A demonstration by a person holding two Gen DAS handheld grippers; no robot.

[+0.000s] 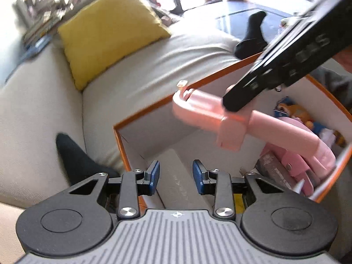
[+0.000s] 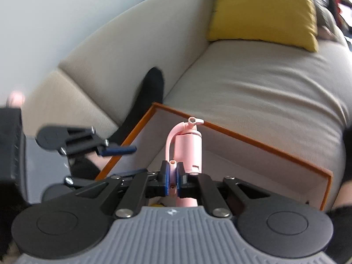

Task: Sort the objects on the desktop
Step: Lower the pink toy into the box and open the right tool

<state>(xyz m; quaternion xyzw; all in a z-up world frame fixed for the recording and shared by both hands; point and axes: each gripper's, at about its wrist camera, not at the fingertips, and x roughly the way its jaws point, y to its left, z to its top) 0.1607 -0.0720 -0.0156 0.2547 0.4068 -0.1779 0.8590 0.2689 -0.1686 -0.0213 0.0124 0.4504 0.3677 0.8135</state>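
right gripper | we clamp the pink fan by its handle between our pads; it hangs over the orange-rimmed box on the sofa | left gripper | our fingers spread, empty, over the box's near end; fan just ahead, apart

Two identical claws: left claw, right claw. Black linkage arms, round black discs either side, silver screws at pivots, blue pads on fingertips. Grey ribbed housing with small white logo. Bit of bare skin at frame edge.
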